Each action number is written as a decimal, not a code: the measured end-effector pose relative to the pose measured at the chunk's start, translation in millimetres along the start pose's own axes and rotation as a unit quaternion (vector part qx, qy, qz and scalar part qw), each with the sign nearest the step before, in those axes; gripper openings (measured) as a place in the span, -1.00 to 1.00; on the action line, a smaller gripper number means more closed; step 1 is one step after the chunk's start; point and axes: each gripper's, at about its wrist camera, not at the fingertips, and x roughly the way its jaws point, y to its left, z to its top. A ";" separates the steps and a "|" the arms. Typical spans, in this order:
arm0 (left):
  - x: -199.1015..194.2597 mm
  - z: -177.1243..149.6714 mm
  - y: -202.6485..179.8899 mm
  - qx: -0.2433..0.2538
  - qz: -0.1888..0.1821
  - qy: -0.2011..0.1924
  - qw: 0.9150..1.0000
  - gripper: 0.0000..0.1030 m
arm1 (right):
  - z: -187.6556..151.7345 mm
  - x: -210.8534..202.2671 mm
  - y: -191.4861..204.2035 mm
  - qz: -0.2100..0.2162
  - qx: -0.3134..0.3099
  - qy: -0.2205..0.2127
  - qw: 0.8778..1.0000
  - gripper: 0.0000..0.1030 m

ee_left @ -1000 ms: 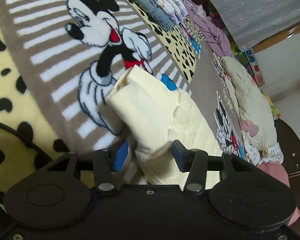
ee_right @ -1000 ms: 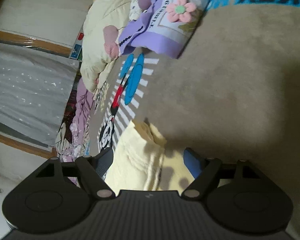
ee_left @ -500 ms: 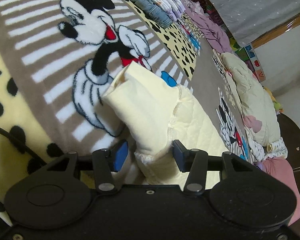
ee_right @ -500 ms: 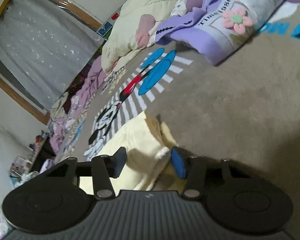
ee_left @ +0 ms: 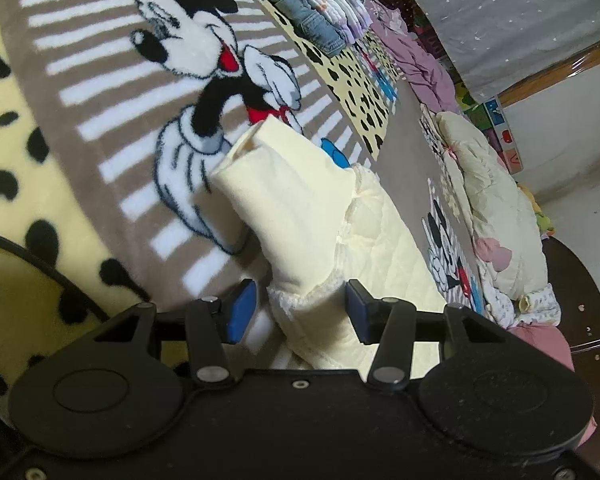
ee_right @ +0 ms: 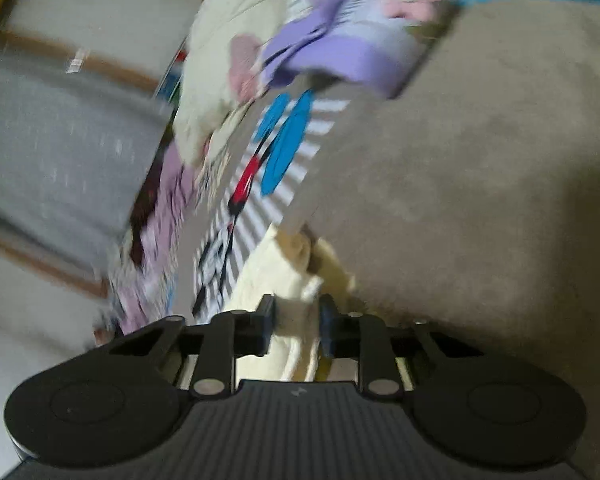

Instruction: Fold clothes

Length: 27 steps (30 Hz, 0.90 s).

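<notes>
Pale yellow quilted garment [ee_left: 364,236] lies on cartoon-print blanket [ee_left: 100,128], centre frame, sleeve end raised toward upper left, long axis running lower right to upper left.

Left hand-held gripper [ee_left: 296,308] half open, straddling cloth, not visibly pinching.

Right hand-held gripper [ee_right: 296,328] closing on bunched edge.

Looks soft, light, floppy; best taken at hem/cuff.

Hardly any legible text. Bold blue block capitals woven into the brown plush cartoon-mouse blanket [ee_right: 480,160], far right in the right wrist view, too blurred and cropped to read. Black lettering on the purple-and-white folded garment [ee_right: 340,40] beyond, smeared by motion, not readable. Nothing legible in the left wrist view.
</notes>
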 end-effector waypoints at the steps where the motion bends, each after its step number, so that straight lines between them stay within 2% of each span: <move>1: -1.5 -0.6 0.5 0.001 -0.004 0.001 1.000 -0.07 | -2.3 -1.5 2.4 0.001 -0.007 -0.003 1.000 -0.57; 8: -19.3 -5.3 -6.2 0.023 -0.018 -0.015 0.999 -0.07 | -10.7 -26.1 42.8 0.042 -0.065 -0.023 0.997 -0.58; 15: -46.9 -1.9 -13.7 0.040 -0.033 -0.054 0.997 -0.07 | -26.4 -42.8 120.2 0.100 -0.168 -0.011 0.981 -0.61; 22: -71.0 6.8 -16.0 0.072 -0.033 -0.094 0.992 -0.07 | -83.8 -47.2 197.7 0.140 -0.291 0.029 0.946 -0.64; 27: -82.5 14.0 -4.4 0.057 -0.048 -0.105 0.992 -0.07 | -142.2 -35.0 243.2 0.152 -0.368 0.058 0.915 -0.66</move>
